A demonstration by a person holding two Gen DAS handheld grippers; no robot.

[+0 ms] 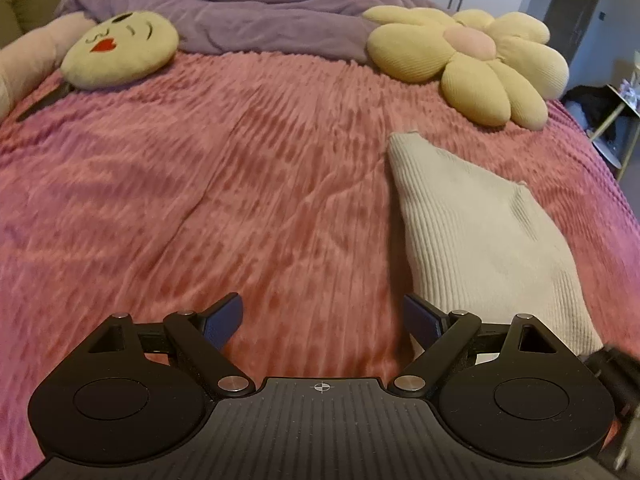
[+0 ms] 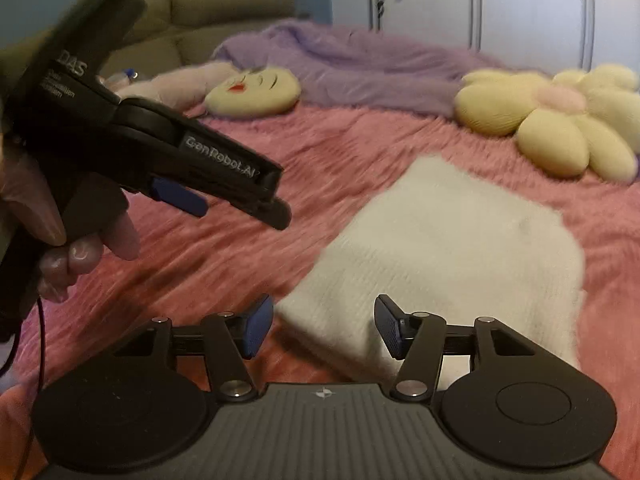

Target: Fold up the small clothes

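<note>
Right wrist view puts the cream knit garment almost straight ahead of my right gripper, lying flat on the pink bedspread with its near edge running just beyond the fingertips and nothing between the blue pads; the jaws stand partly apart and no cloth is pinched. It looks like it has already been folded at least once, judging by the thick, squared-off shape, though motion blur softens the edges and I cannot make out individual layers. From the left wrist view the same garment sits off to the right of my left gripper, whose jaws are spread wide over bare bedspread, with only its right finger near the cloth's lower corner. In that view the long axis runs away from me, slanting from the near right up toward the flower cushion. So the right hand is the nearer one and squarely facing the piece; the left would have to swing rightward to reach the long left edge. The left gripper also shows in the right view, held up in a hand clear above the bedspread, well left of the garment. The round face cushion and purple blanket lie far back, out of the way.
</note>
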